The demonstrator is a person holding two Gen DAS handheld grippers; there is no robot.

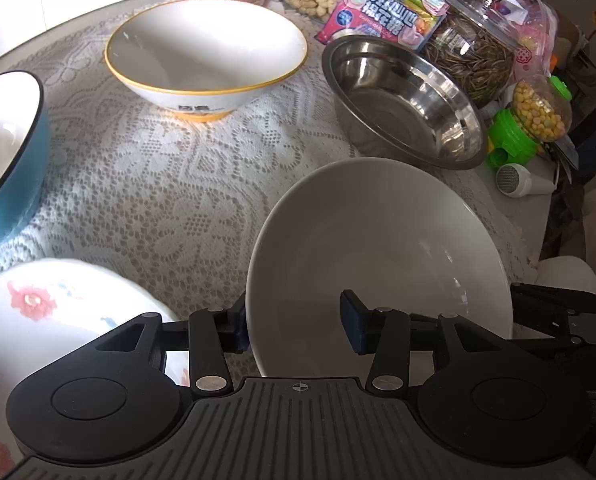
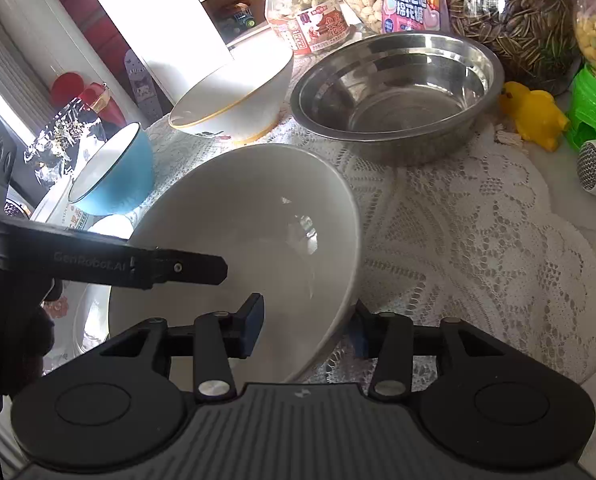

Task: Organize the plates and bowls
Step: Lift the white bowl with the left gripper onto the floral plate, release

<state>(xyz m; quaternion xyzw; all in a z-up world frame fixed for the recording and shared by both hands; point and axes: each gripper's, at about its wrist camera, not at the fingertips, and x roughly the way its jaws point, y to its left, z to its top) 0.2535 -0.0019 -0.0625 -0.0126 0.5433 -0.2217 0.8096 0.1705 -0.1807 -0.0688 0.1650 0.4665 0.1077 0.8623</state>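
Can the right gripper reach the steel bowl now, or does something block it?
Probably not yet. The right gripper straddles the rim of the plain white bowl, which lies between it and the steel bowl. The left gripper straddles that rim too.

The left gripper (image 1: 296, 328) is straddling the near rim of the white bowl (image 1: 378, 256), jaws apart. Far left a yellow-rimmed bowl (image 1: 206, 56) is sitting; far right, a steel bowl (image 1: 402, 100); left, a blue bowl (image 1: 10, 152).
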